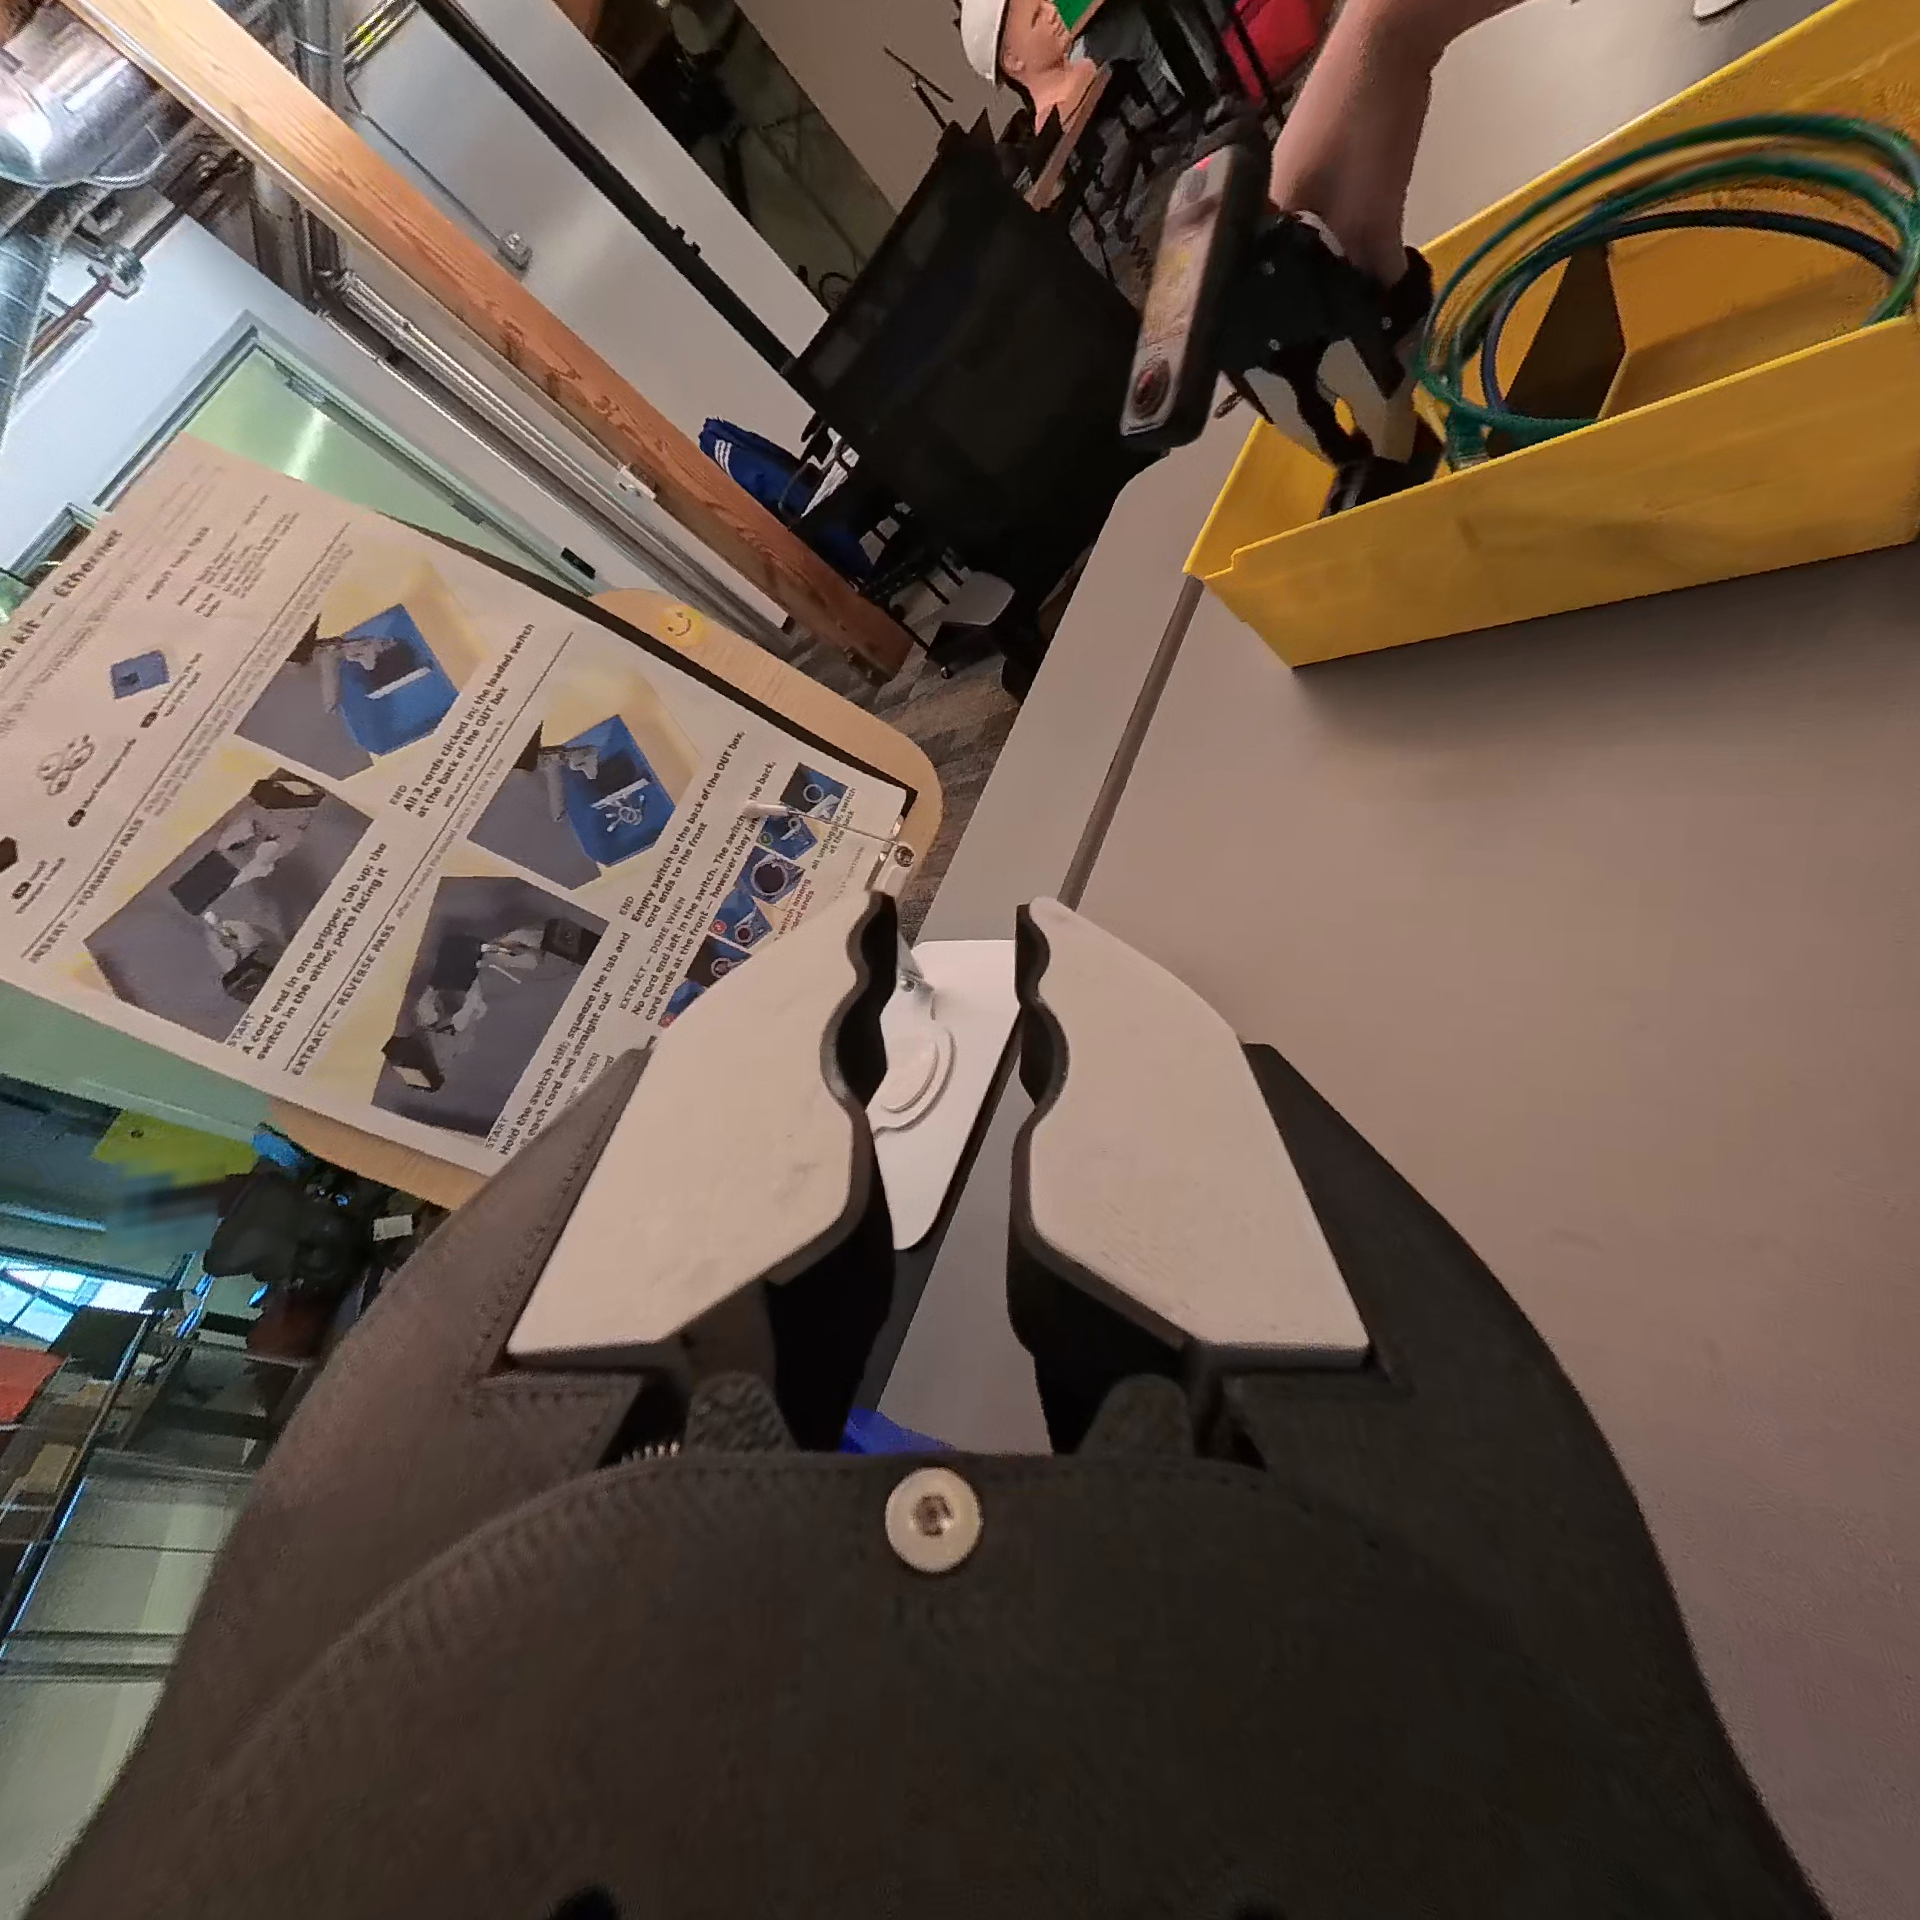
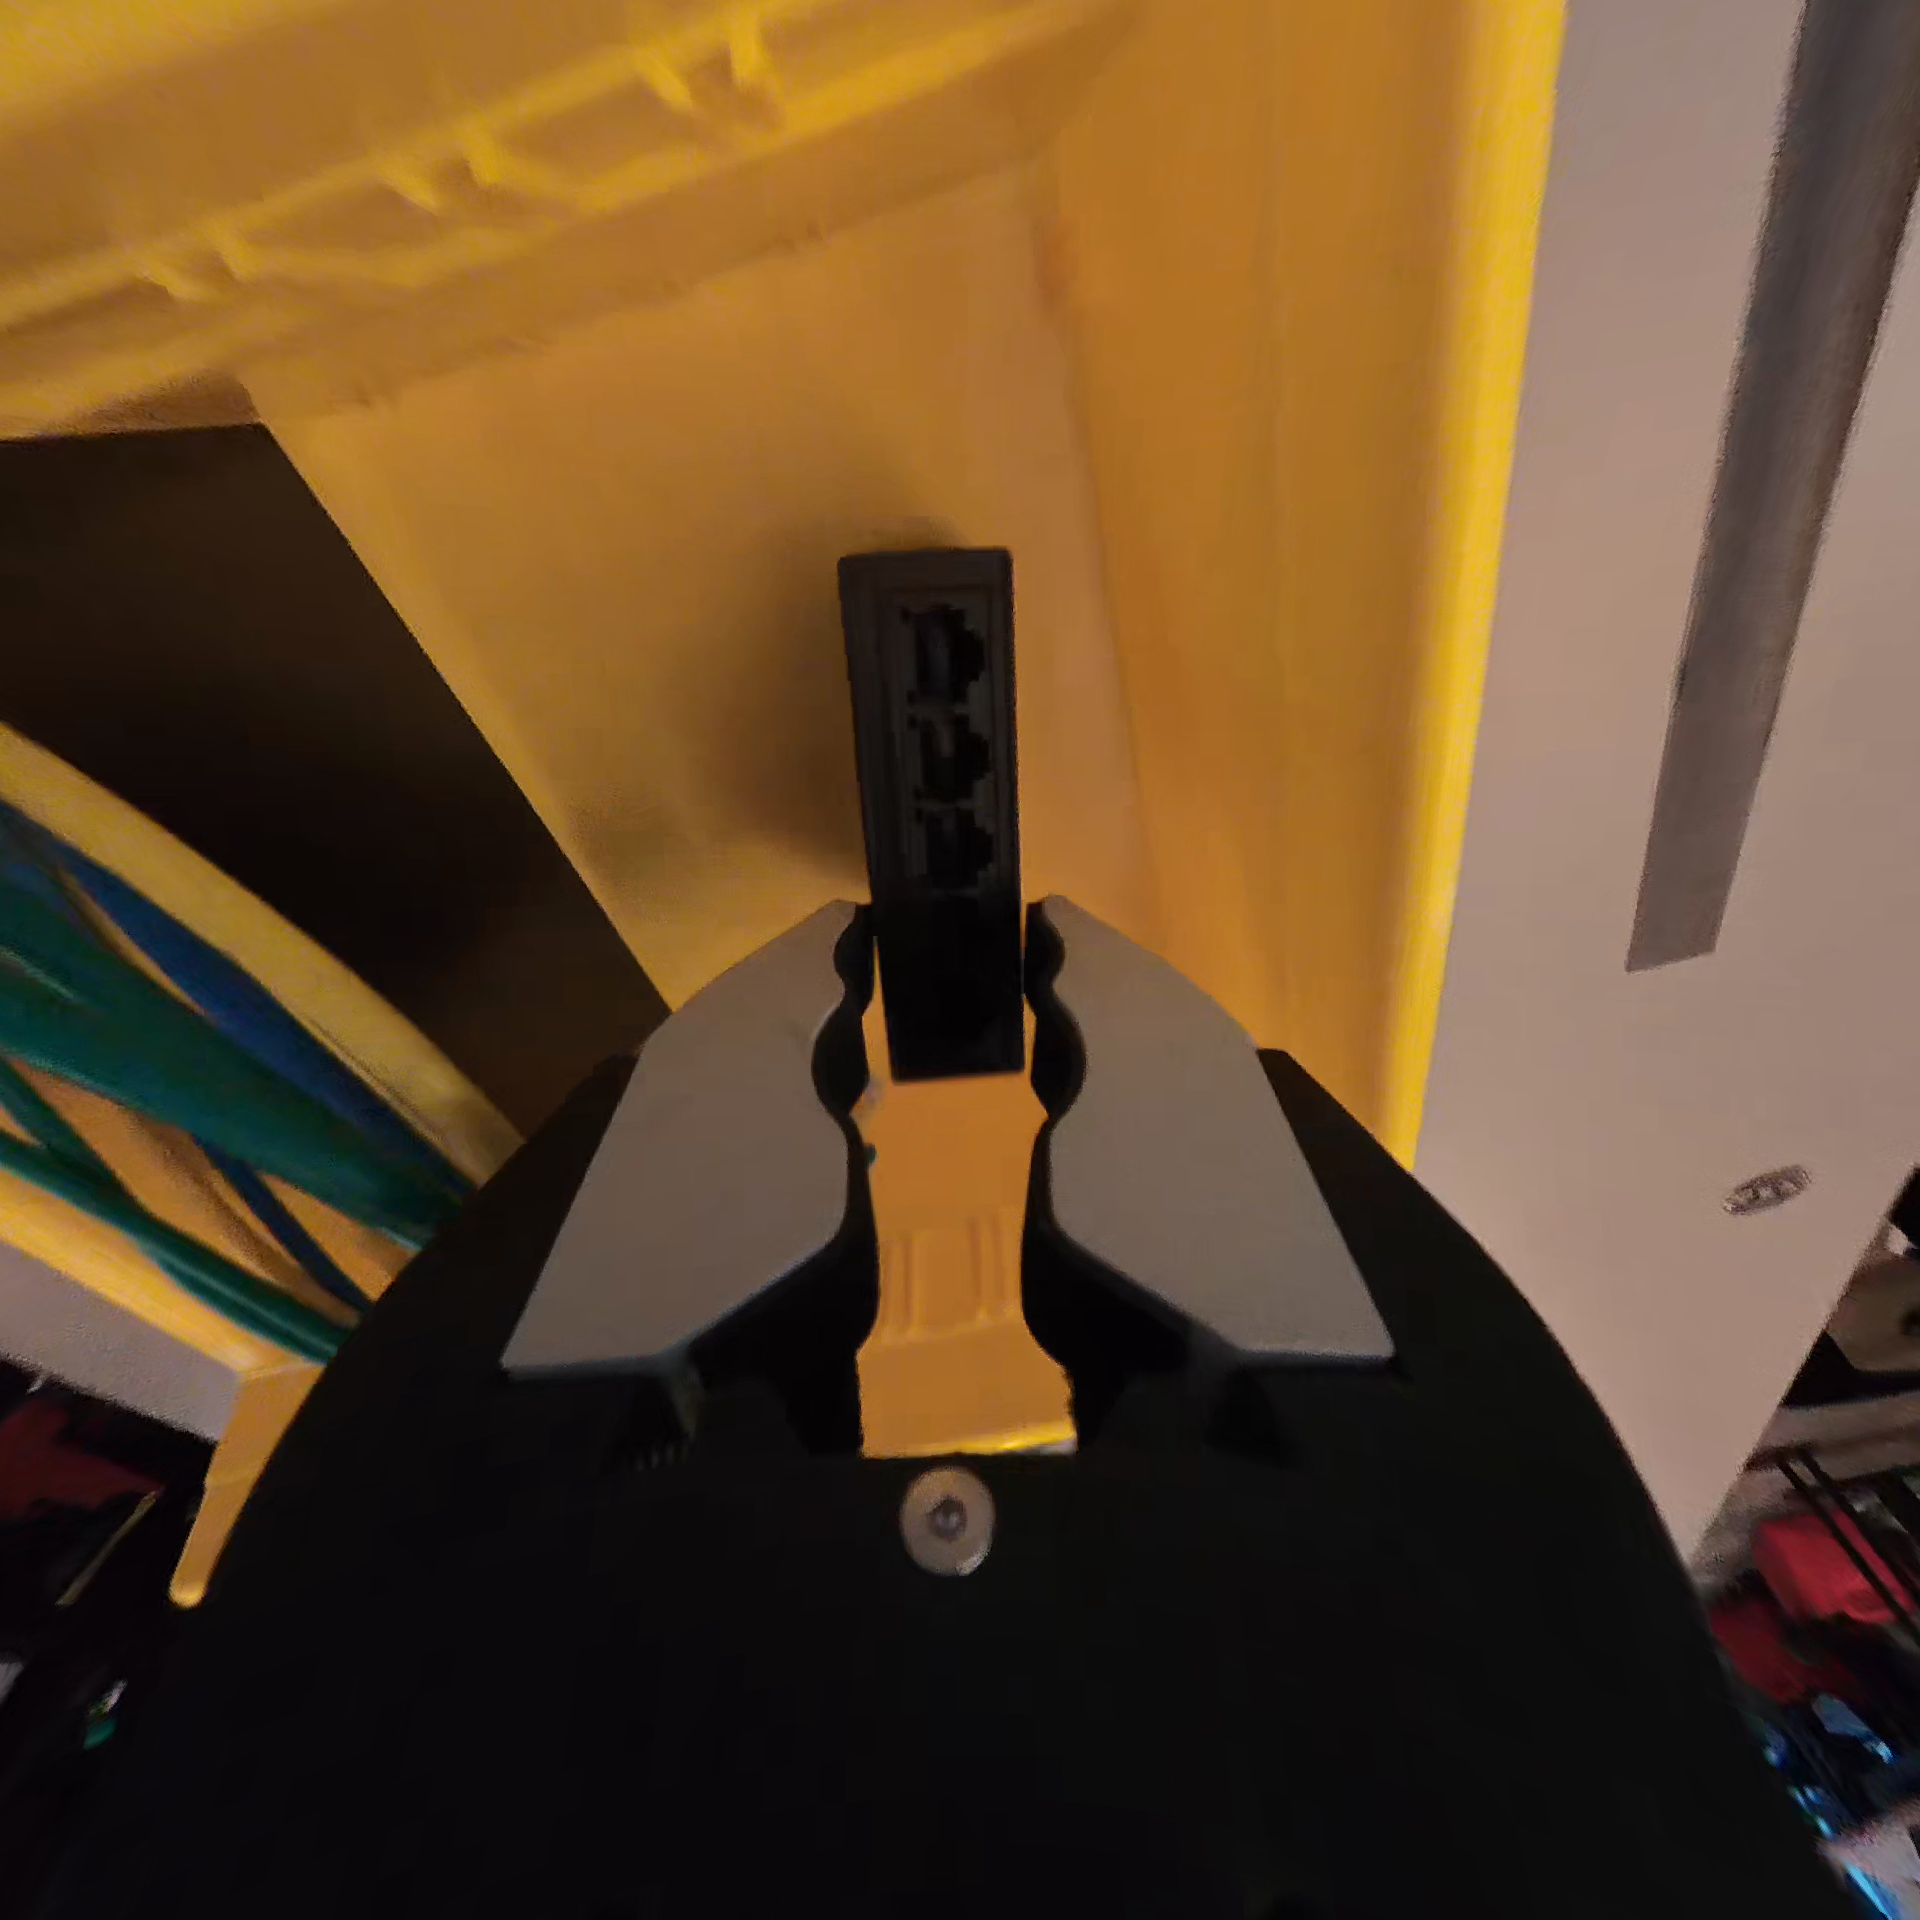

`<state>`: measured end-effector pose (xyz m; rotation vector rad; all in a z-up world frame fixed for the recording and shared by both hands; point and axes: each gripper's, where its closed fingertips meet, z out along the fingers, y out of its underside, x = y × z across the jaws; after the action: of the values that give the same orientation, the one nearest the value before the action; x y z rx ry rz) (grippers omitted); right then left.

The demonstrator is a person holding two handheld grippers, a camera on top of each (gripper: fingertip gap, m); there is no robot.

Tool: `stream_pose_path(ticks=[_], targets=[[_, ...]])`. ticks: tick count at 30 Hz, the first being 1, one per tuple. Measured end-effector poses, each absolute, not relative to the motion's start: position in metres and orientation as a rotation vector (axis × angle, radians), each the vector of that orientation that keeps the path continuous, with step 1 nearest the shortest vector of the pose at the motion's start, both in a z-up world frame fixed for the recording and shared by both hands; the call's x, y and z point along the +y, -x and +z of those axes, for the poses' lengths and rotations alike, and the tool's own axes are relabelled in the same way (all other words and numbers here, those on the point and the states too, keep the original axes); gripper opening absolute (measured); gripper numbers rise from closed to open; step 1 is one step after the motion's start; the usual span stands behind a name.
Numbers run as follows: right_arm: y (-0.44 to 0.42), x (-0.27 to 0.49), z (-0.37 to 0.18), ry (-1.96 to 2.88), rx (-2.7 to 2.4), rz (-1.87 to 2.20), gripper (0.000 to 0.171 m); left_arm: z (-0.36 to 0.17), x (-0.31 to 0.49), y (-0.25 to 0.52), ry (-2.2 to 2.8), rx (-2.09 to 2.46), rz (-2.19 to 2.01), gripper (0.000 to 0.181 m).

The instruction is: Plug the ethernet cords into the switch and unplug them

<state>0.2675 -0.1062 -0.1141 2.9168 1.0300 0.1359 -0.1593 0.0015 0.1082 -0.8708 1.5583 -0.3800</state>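
A black switch (image 2: 930,748) with three empty ports facing me stands on end inside the yellow bin (image 2: 1195,520). My right gripper (image 2: 940,925) is shut on the switch's near end, one finger on each side. Blue and green ethernet cords (image 2: 156,1039) lie coiled in the bin to the left, blurred. In the left wrist view the right gripper (image 1: 1361,457) reaches into the bin (image 1: 1610,520) beside the cord coils (image 1: 1662,208) and a green plug (image 1: 1470,442). My left gripper (image 1: 951,925) is open and empty above the grey table's (image 1: 1507,987) edge.
A printed instruction sheet on a wooden board (image 1: 364,790) stands on a white base (image 1: 935,1091) just ahead of my left gripper. A brown cardboard divider (image 1: 1569,332) stands inside the bin. A person's hand (image 1: 1351,156) holds the right gripper. Chairs and shelving lie beyond the table. Across from one pair of fingers to the other is roughly 50 cm.
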Motion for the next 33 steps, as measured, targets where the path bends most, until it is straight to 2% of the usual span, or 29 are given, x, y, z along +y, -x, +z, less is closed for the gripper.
stream_pose_path(ticks=[2, 5, 7, 8, 10, 11, 13, 15, 16, 18, 19, 23, 24, 27, 29, 33], targets=[[-0.276, -0.104, -0.103, -2.964, 1.051, 0.273, 0.031, 0.111, 0.006, 0.164, 0.888, 1.543, -0.368, 0.023], [-0.292, -0.096, -0.058, -3.214, 1.007, 0.577, 0.031, 0.125, 0.020, 0.184, 0.932, 1.466, -0.320, 0.026], [-0.306, -0.105, -0.018, -3.435, 0.806, 0.820, 0.041, 0.139, 0.039, 0.210, 1.020, 1.364, -0.293, 0.038], [-0.307, -0.119, -0.006, -3.547, 0.672, 0.803, 0.041, 0.145, 0.055, 0.227, 1.097, 1.289, -0.270, 0.043], [-0.296, -0.155, 0.000, -3.755, 0.424, 0.524, 0.046, 0.145, 0.096, 0.275, 1.332, 1.116, -0.191, 0.055], [-0.289, -0.174, -0.003, -3.827, 0.293, 0.338, 0.056, 0.134, 0.117, 0.302, 1.489, 1.037, -0.153, 0.060], [-0.274, -0.211, -0.022, -3.850, 0.011, -0.043, 0.065, 0.099, 0.151, 0.359, 1.817, 0.881, -0.114, 0.071], [-0.264, -0.238, -0.045, -3.795, -0.202, -0.229, 0.067, 0.063, 0.175, 0.405, 2.057, 0.722, -0.138, 0.078], [-0.263, -0.249, -0.058, -3.748, -0.300, -0.235, 0.066, 0.048, 0.184, 0.421, 2.133, 0.659, -0.169, 0.079], [-0.272, -0.272, -0.085, -3.603, -0.480, -0.101, 0.054, 0.028, 0.200, 0.445, 2.218, 0.546, -0.232, 0.081], [-0.269, -0.278, -0.096, -3.539, -0.543, -0.131, 0.056, 0.018, 0.204, 0.450, 2.255, 0.506, -0.288, 0.080], [-0.244, -0.280, -0.119, -3.351, -0.747, -0.422, 0.023, -0.048, 0.195, 0.469, 2.547, 0.502, -0.321, 0.087], [-0.246, -0.280, -0.122, -3.334, -0.767, -0.380, 0.022, -0.063, 0.192, 0.474, 2.615, 0.510, -0.299, 0.087], [-0.244, -0.280, -0.123, -3.308, -0.738, -0.272, 0.021, -0.090, 0.184, 0.482, 2.742, 0.525, -0.301, 0.081], [-0.236, -0.277, -0.123, -3.299, -0.705, -0.259, 0.021, -0.098, 0.183, 0.477, 2.755, 0.571, -0.342, 0.069], [-0.209, -0.258, -0.122, -3.310, -0.680, -0.264, 0.021, -0.121, 0.169, 0.460, 2.858, 0.700, -0.443, 0.017]])
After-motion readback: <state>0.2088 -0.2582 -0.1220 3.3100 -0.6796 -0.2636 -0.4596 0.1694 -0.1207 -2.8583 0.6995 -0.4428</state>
